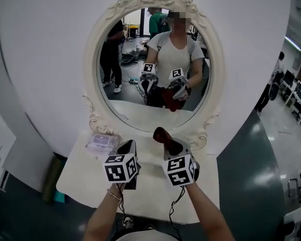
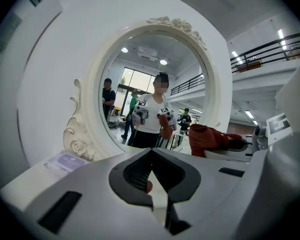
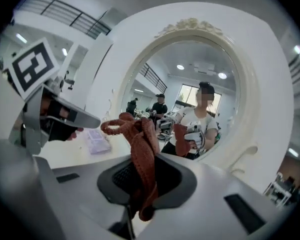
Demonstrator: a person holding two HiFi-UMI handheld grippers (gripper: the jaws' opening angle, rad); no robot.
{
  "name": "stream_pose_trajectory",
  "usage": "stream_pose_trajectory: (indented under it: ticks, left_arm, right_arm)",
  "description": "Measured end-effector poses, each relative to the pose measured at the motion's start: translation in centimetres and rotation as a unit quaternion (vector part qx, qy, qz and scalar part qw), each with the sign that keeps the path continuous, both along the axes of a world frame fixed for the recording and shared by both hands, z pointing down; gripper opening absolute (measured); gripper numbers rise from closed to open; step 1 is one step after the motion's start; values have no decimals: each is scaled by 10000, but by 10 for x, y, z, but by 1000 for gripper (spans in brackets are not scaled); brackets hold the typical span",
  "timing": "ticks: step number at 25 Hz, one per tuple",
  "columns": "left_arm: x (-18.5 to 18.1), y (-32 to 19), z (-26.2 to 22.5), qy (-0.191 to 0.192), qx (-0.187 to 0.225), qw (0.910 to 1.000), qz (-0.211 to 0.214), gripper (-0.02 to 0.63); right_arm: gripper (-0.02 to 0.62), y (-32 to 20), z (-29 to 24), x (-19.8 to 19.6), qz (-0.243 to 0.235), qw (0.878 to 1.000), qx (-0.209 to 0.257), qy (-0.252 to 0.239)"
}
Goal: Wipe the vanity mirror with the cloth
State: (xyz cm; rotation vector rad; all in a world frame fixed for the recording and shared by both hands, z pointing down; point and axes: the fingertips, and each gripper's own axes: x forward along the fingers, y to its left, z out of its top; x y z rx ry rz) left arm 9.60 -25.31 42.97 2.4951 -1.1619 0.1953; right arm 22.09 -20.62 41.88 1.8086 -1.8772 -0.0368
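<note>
Plainly, right gripper (image 3: 142,164): we saw it clamped on the rust-red cloth (image 3: 140,136).
Left gripper (image 2: 151,159): jaws met, seemingly on nothing.
Vanity mirror (image 1: 155,59): stood upright before both.

Print on packet (image 1: 101,143) too small to read, lower end of cloth (image 3: 141,154) hidden between jaws

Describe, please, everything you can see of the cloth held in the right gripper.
The cloth is rust-red, knitted-looking fabric, bunched into a twisted strip. The right gripper has its jaws shut on the lower part; the rest stands up past the jaw tips, with a looped fold at the top. It is held over the white vanity top, in front of the lower frame of the vanity mirror, apparently short of the glass, which reflects it.
</note>
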Motion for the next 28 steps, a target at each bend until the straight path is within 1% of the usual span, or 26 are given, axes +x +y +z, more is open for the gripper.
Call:
stream_pose_trajectory:
  ticks: [2, 3, 5, 6, 8, 12, 14, 16, 19, 21, 25, 28]
  left_arm:
    - [-6, 12, 10, 52, -129, 9998, -136, 5]
    - [-8, 19, 15, 64, -184, 9996, -189, 5]
    - [-10, 35, 25, 35, -257, 9993, -256, 5]
    - [-11, 43, 31, -16, -278, 9993, -268, 5]
    - [-11, 61, 43, -166, -294, 9991, -270, 5]
    - [-14, 84, 57, -356, -302, 9986, -238, 5]
    - [-18, 93, 61, -436, -280, 9985, -179, 5]
    - [-21, 97, 62, -474, -241, 9985, -140, 5]
    - [-28, 102, 60, -383, -262, 9989, -61, 5]
    - [-36, 107, 59, -380, -264, 9989, 36, 5]
    - [-57, 121, 54, -404, -156, 9988, 244, 5]
    - [-72, 132, 55, -420, -104, 9984, 370, 5]
  right_arm:
    - [60, 18, 16, -4, 46, 9965, 54, -833]
    - [60, 27, 26, -6, 47, 9919, 56, -1272]
    - [60, 45, 46, -13, -1, 9782, -26, -2077]
    - [60, 54, 56, -16, -17, 9712, -80, -2381]
    - [60, 72, 72, -19, 45, 9617, -112, -2739]
    - [60, 95, 89, -16, 399, 9482, -27, -3152]
    - [60, 106, 94, -19, 482, 9437, -20, -3271]
    - [60, 117, 97, -22, 541, 9449, -36, -3229]
    - [60, 130, 102, -30, 650, 9484, -124, -3102]
    - [60, 137, 103, -38, 767, 9469, -109, -3121]
    - [60, 149, 96, -51, 1048, 9432, 110, -3150]
    - [60, 159, 94, -64, 1202, 9403, 179, -3180]
